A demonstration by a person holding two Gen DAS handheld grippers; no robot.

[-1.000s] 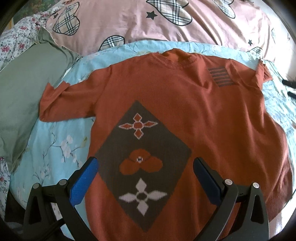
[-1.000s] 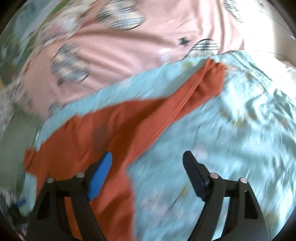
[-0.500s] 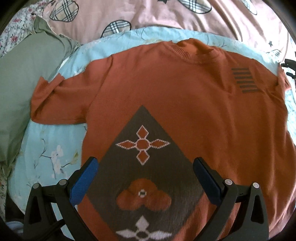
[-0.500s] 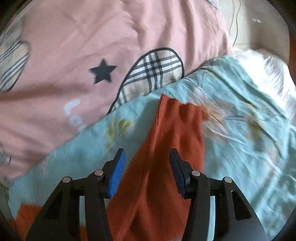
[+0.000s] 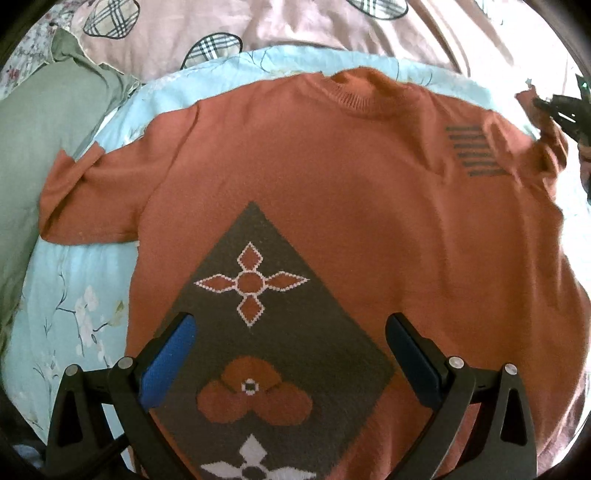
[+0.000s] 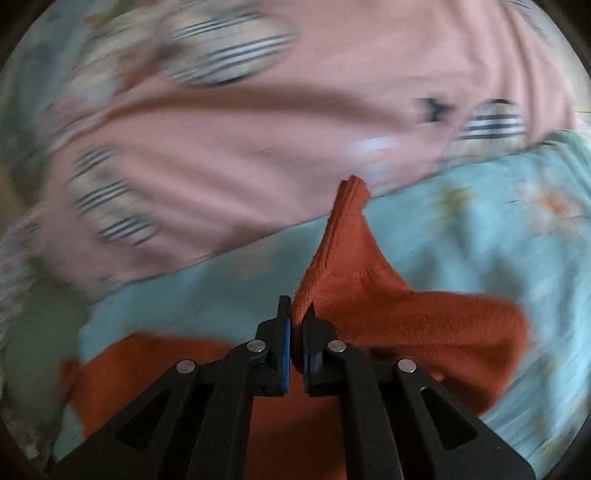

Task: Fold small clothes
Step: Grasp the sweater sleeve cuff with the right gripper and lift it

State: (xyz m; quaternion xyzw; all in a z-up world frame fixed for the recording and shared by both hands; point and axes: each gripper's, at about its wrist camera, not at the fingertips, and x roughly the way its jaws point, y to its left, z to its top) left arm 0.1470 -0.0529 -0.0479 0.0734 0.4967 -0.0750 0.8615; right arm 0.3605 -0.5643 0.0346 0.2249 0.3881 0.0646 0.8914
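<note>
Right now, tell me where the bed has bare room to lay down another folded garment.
Free: the light-blue floral sheet left of the rust-orange knit sweater, below its sleeve; also the pink heart-print quilt beyond the collar. Crowded: the middle under the sweater, and the far-right sleeve where the right gripper pinches it.

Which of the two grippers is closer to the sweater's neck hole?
Right. The right gripper is clamped on a sleeve beside the collar; the left gripper hovers open over the sweater's diamond pattern, lower down.

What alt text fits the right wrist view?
The right gripper is shut on a lifted sleeve of an orange sweater, above a light blue floral sheet. A blurred pink patterned duvet lies beyond.
</note>
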